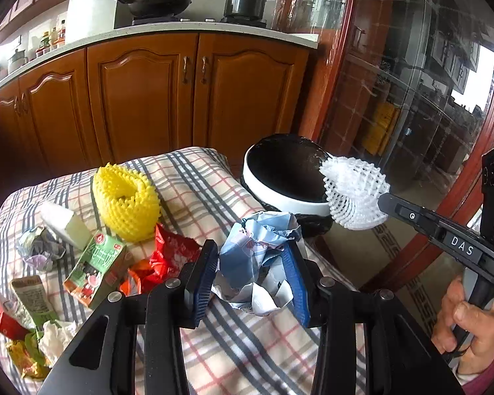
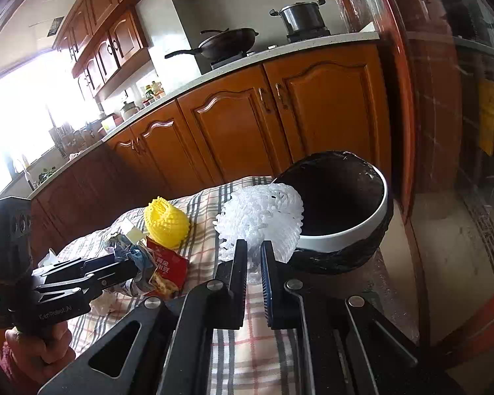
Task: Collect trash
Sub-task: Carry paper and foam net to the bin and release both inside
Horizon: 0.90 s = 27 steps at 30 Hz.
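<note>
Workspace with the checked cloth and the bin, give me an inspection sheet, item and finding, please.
Surface: table under a checked cloth, rumpled.
Job's things: white-rimmed bin with a black liner, beside the table's far end; yellow foam net, green carton, red wrapper and white block lie on the cloth.
Clutter: more wrappers and tissue at the cloth's left edge.
Grippers: left tongs hold a crumpled blue-white wrapper; right tongs shut on a white foam net, near the bin's rim.
Cables: nothing seen.
Surroundings: wooden cabinets, wok and pot on the stove, glass door.
</note>
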Each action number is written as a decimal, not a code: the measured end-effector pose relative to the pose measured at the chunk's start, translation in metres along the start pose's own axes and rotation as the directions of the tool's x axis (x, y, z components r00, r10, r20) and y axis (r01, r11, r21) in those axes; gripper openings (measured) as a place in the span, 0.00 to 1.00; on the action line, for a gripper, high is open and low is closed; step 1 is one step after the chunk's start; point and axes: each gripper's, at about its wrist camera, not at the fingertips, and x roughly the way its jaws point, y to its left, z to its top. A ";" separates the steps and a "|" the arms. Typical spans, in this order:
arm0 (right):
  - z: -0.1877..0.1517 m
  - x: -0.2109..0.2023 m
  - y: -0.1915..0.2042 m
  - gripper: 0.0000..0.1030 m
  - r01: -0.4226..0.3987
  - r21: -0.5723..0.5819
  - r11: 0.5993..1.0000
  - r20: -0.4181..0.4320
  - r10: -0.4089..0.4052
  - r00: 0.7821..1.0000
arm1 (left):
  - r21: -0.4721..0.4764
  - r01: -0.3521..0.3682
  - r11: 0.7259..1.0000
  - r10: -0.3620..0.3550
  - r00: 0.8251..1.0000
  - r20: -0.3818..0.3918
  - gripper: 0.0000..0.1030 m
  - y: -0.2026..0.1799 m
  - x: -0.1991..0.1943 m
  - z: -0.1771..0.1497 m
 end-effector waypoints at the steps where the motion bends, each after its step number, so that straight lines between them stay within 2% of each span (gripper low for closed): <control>1: 0.001 0.001 -0.003 0.08 0.004 0.003 1.000 -0.001 -0.004 1.000 | -0.001 0.006 1.000 -0.006 1.000 -0.007 0.38 -0.001 0.006 0.006; 6: 0.014 0.010 -0.021 0.08 0.027 0.020 0.999 -0.004 -0.027 1.000 | -0.006 0.048 0.999 -0.048 0.998 -0.027 0.39 -0.007 0.037 0.037; 11: 0.031 0.022 -0.038 0.08 0.050 0.033 0.998 -0.017 -0.049 0.999 | -0.021 0.079 0.997 -0.080 0.994 -0.075 0.39 -0.011 0.083 0.075; 17: 0.053 0.043 -0.062 0.08 0.080 0.054 0.995 -0.051 -0.077 0.996 | 0.004 0.050 0.999 -0.049 0.992 -0.115 0.40 -0.022 0.144 0.118; 27: 0.063 0.075 -0.088 0.08 0.097 0.077 0.992 -0.116 -0.087 0.989 | -0.007 0.036 0.999 -0.037 0.979 -0.199 0.41 -0.031 0.217 0.132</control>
